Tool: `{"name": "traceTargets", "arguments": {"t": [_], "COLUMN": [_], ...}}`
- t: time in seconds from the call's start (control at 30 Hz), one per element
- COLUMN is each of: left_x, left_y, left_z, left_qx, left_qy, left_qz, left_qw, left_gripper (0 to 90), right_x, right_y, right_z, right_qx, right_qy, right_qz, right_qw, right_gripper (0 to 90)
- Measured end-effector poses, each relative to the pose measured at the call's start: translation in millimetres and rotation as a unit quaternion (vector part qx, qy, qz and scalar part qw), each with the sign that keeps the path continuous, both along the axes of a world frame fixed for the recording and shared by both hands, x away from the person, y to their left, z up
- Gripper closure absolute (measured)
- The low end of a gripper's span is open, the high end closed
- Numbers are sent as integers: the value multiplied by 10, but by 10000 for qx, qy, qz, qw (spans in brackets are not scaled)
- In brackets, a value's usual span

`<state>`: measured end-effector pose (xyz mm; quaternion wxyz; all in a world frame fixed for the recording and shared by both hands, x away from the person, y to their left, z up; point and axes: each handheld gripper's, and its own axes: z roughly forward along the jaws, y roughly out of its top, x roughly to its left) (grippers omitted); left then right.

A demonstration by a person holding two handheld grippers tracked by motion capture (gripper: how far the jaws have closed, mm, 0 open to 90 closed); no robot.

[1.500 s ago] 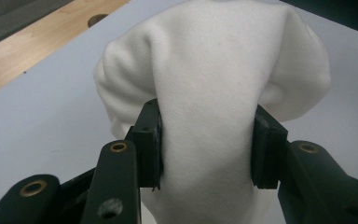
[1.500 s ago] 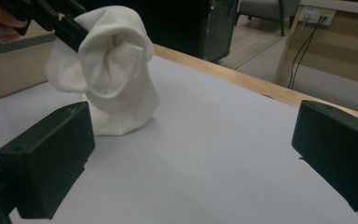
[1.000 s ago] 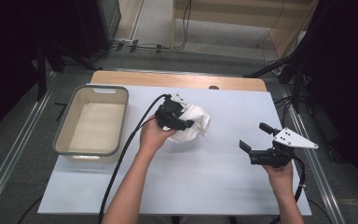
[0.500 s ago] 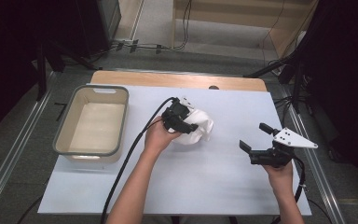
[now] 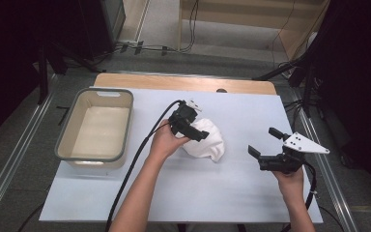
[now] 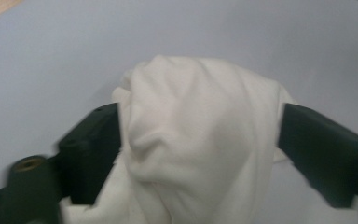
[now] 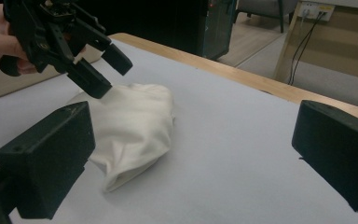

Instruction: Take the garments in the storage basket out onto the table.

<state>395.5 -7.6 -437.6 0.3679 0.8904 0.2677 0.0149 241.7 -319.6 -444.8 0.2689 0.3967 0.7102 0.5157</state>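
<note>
A crumpled white cloth lies near the middle of the pale sheet on the table. My left gripper hovers at its left top, angled down. Its jaws have just been opening and stand wide on either side of the cloth, no longer pinching it. From the right gripper view the left gripper hangs just over the cloth with its jaws apart. My right gripper is held to the right of the cloth, open with nothing between its jaws.
A pale plastic tub with a grey-green rim stands at the left of the sheet. A wooden table edge runs along the far side. The left gripper's black cable trails back along the forearm.
The left gripper's jaws have gone from pinched on the cloth to wide apart, and the cloth has settled on the table. The right gripper has stayed put.
</note>
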Motion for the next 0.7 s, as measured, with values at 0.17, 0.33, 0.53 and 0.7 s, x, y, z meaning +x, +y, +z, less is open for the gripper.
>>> {"name": "traceTargets", "arguments": {"t": [0.17,0.33,0.53,0.7], "left_x": [-7,-59,-87,-117], "left_y": [53,73,131,195], "left_z": [34,72,105,168], "left_qx": [-33,-48,-71,-174], "left_qy": [34,-109,-195,-290], "left_qz": [76,104,151,226], "left_qw": [10000,9999,9997,9992], "left_gripper": [0,0,0,0], "right_x": [4,6,9,10], "right_y": [3,8,11,13], "right_z": [-2,-5,-10,-13], "right_qx": [-20,-26,-36,-30], "right_qy": [-1,5,13,25], "right_qz": [24,31,39,32], "right_qw": [10000,10000,10000,10000], "right_gripper": [0,0,0,0]}}
